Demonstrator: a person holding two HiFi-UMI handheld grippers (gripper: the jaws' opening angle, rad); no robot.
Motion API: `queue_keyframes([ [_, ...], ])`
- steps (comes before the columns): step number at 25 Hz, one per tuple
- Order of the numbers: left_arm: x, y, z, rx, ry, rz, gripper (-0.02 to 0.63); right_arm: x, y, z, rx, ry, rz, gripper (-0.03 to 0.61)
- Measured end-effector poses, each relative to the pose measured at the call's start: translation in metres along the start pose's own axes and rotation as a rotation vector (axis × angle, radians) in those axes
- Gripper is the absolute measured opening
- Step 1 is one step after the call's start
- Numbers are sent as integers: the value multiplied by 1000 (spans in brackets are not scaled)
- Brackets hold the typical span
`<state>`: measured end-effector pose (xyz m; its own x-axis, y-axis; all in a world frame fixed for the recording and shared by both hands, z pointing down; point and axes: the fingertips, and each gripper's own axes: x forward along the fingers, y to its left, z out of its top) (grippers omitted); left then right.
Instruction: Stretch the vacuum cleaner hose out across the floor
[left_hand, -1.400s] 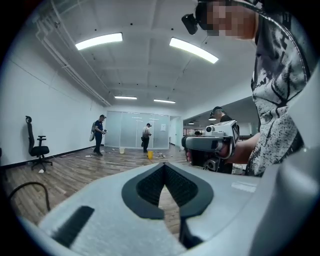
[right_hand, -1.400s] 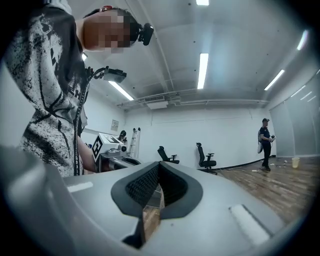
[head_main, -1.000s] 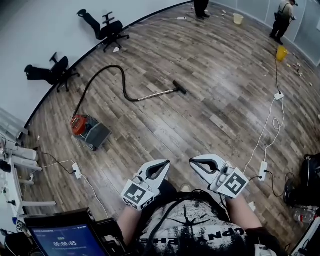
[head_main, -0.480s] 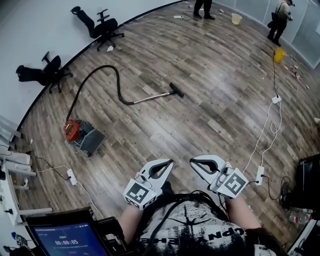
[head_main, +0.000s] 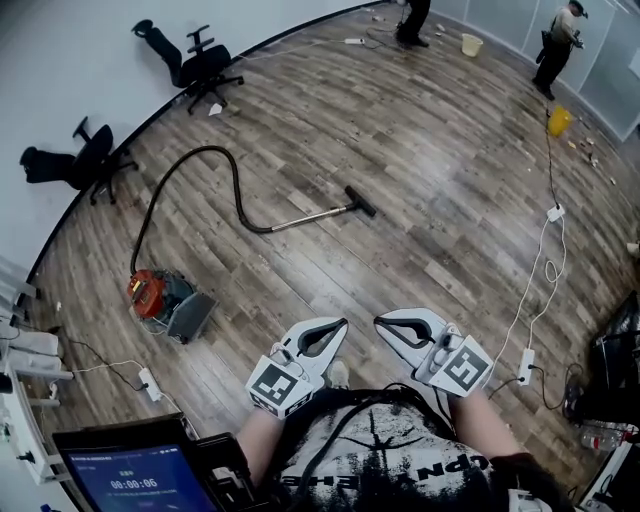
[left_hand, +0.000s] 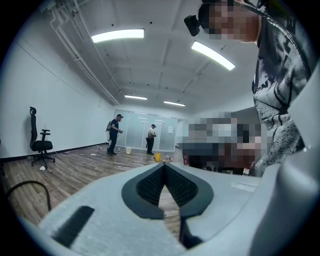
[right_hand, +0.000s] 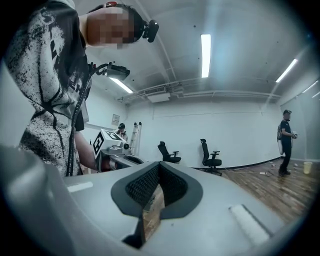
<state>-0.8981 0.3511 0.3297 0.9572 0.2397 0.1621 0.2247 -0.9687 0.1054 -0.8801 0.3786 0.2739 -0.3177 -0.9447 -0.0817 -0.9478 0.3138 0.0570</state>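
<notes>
Wood-plank floor (head_main: 430, 150) fills the room, with two black office chairs (head_main: 95, 160) against the white wall at far left. Near them sits a red-and-grey vacuum canister (head_main: 160, 298). From it a black flexible vacuum hose (head_main: 215, 155) arches up and curves back down to a silver metal wand (head_main: 312, 214) ending in a black floor nozzle (head_main: 360, 201). Well apart from these, close to the person's body, the left tongs (head_main: 338, 324) and right tongs (head_main: 381, 322) are both clenched on nothing. A white extension cable (head_main: 545, 262) trails at right.
</notes>
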Motion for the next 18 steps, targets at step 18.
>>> queue_keyframes([
  [18,23,159,-3,-26,-6,-68,0,119,-110,-38,0,71,-89,5],
])
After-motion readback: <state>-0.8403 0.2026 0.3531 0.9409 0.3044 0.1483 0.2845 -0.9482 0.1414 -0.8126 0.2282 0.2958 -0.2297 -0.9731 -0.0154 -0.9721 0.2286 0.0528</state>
